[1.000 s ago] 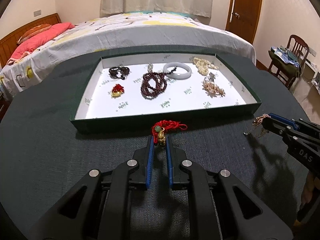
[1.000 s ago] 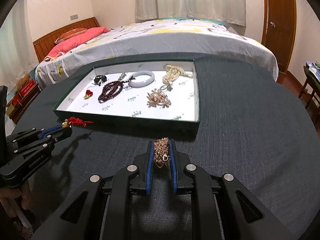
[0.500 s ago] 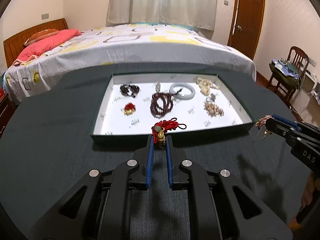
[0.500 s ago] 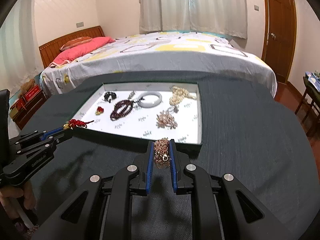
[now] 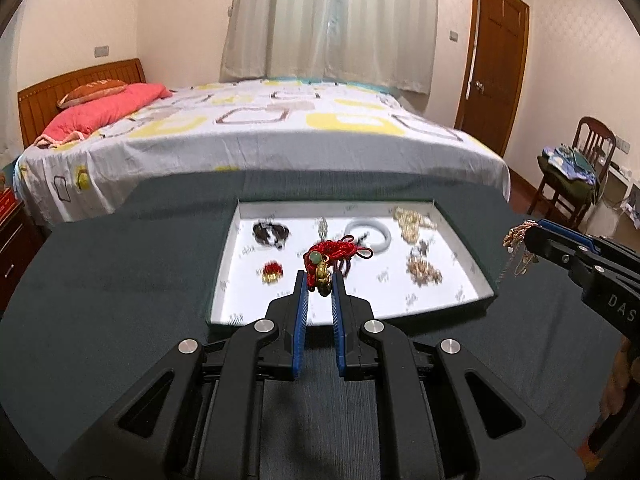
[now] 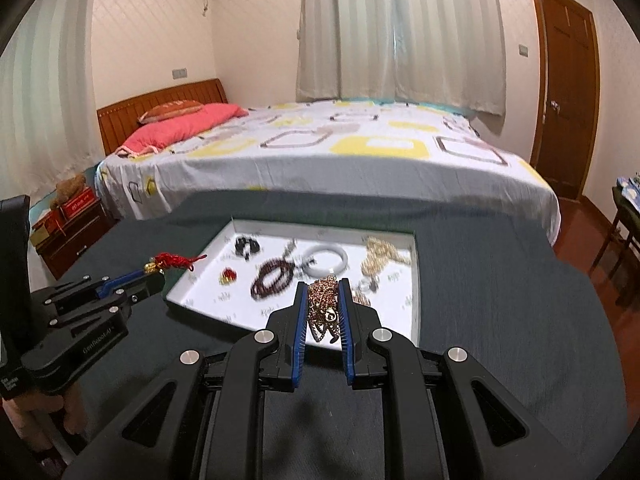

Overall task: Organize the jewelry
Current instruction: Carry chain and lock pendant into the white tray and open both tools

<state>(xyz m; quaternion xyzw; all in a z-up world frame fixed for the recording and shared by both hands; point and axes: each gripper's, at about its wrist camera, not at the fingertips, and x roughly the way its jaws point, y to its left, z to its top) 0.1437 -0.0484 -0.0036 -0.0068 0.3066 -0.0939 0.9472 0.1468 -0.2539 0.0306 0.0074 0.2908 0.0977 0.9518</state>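
Jewelry tray (image 5: pixel 224 276) (image 6: pixel 416 272), white-lined w/ dark green walls, sits on the dark bench (image 5: pixel 100 320) (image 6: pixel 500 300) just ahead of both sets of fingers. Left gripper (image 5: pixel 319 286) (image 6: pixel 154 276) has its blue-padded fingers (image 5: pixel 301 300) clamped on a red knotted charm (image 5: pixel 328 258) (image 6: pixel 172 262) w/ a pale green bead and gold pendant; the charm hangs above the tray's near-centre, its red cord spilling fwd past the fingertips. Right gripper (image 6: pixel 324 300) (image 5: pixel 532 240) has its fingers (image 6: pixel 301 312) pressed onto a rose-gold chain bundle (image 6: pixel 323 300) (image 5: pixel 518 244), held over the tray's near edge; loops dangle below the pads.

Beyond the left fingertips, inside the tray: a pale jade bangle (image 5: pixel 370 234) (image 6: pixel 324 258) slightly right; a cream pearl strand (image 5: pixel 412 222) (image 6: pixel 382 254) farther right at the back; a gold-toned cluster (image 5: pixel 424 272) right & nearer. A dark bead bracelet (image 5: pixel 272 234) (image 6: pixel 246 245) lies back left, and a small red-gold ornament (image 5: pixel 273 272) (image 6: pixel 227 275) just left of the fingertips. A dark red bead loop (image 6: pixel 274 278) lies left of the right fingertips, partly hidden behind the charm in the left wrist view. Tray contents are motion-blurred.

Behind the bench: a bed (image 5: pixel 260 128) (image 6: pixel 340 148) w/ patterned sheet, a pink pillow (image 5: pixel 104 114) (image 6: pixel 180 126), and a wooden door (image 5: pixel 496 76) (image 6: pixel 564 92) to the right.
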